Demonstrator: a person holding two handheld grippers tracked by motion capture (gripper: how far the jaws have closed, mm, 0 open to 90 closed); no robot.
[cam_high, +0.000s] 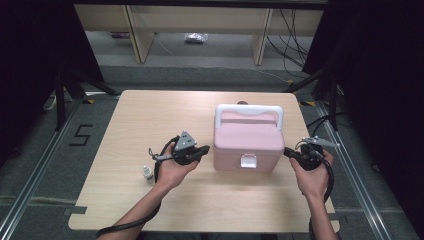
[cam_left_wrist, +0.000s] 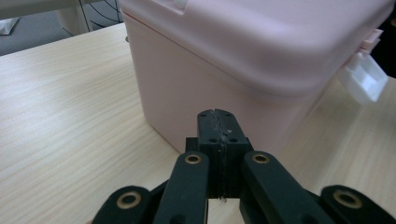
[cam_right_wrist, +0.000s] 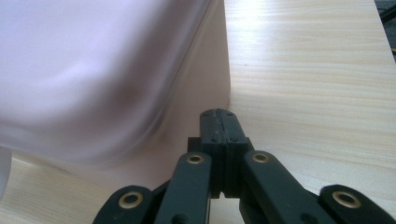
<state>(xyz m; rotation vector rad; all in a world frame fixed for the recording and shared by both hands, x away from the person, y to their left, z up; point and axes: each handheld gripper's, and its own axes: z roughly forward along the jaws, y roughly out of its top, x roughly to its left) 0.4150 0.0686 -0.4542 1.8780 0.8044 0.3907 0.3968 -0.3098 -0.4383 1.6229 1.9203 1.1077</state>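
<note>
Nearest the person, a small white dropper bottle (cam_high: 147, 174) stands on the pale wooden table (cam_high: 125, 120), just left of the left gripper (cam_high: 204, 150). That gripper's jaws are clenched on nothing, tips just beside the pink plastic box with a white handle (cam_high: 248, 140). The right gripper (cam_high: 287, 151), likewise clenched empty, sits at the box's opposite side. The box stands mid-table, lid down.

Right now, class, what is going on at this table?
A person holds a gripper in each hand on either side of a pink box with a white handle, standing on a wooden table. The left gripper and the right gripper are both shut with nothing between their jaws, each pointing at a side wall of the box. The lid is down. A small white bottle stands apart, beside the left hand.
</note>
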